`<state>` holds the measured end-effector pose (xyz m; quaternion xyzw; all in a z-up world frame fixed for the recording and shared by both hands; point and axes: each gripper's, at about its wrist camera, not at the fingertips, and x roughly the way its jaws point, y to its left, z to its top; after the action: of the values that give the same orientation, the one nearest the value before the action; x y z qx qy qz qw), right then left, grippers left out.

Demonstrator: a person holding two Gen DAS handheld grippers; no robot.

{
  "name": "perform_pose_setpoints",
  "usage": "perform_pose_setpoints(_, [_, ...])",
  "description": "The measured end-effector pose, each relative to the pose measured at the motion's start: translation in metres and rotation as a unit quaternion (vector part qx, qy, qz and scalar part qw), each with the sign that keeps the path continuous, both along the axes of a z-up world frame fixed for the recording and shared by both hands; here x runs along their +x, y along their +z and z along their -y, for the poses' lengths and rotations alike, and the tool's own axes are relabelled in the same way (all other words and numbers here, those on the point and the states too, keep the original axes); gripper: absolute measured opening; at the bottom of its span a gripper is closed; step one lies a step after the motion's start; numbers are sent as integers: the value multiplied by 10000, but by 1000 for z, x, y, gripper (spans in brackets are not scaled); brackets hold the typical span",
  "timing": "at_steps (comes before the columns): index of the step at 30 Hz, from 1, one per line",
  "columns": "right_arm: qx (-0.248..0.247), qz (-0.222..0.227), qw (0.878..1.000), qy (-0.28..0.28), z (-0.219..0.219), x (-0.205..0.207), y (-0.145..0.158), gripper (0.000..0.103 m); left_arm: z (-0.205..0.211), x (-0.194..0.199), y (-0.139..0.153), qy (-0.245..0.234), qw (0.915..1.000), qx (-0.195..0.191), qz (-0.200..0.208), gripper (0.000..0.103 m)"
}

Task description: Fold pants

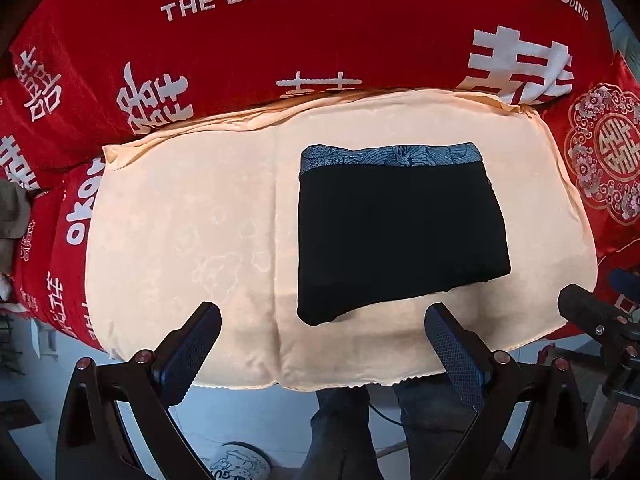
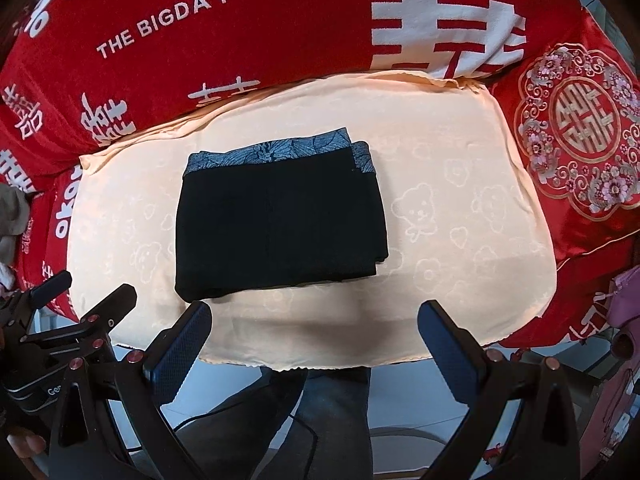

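There is one pair of black pants with a blue patterned waistband [image 1: 400,236], folded into a compact rectangle and lying flat on one pale peach towel embossed with little bears [image 1: 192,240], which is spread over the near part of a bed. The pants sit toward the right half of the towel in the left wrist view and nearer the middle in the right wrist view [image 2: 280,220]. The waistband edge points away from me toward the bedding behind, the folded bottom edge faces the grippers, and the bundle is close to square, so I cannot pick out a clear long axis; at the right side, layered edges of the fold show. Behind the towel lies one red blanket with white lettering [image 1: 300,44], on which I can read "THE BIGDAY" and part of "HAPPY WEDDING", along with large white double-happiness characters. To the right is one red satin cushion with an embroidered floral medallion [image 2: 580,128] carrying the same character. Two grippers are in play. The left gripper [image 1: 322,322] hovers off the near edge of the towel with its two dark textured fingers [image 1: 192,350] spread wide, holding nothing. The right gripper [image 2: 314,320] hangs likewise just short of the pants, its fingers [image 2: 450,350] splayed apart and empty. Below the towel's edge, a person's two legs in dark trousers [image 1: 424,420] stand on a pale floor.
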<state>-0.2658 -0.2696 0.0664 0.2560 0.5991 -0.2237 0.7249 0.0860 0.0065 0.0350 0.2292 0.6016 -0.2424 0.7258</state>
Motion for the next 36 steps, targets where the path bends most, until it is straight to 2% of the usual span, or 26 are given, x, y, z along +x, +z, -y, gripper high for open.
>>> perform_pose_setpoints(8, [-6, -26, 10000, 17, -1, 3, 0, 103, -1, 1, 4, 42, 9999, -60, 96, 102])
perform_pose_setpoints(36, [-61, -105, 9998, 153, -2, 10, -1, 103, 0, -3, -1, -14, 10000, -28, -15, 102])
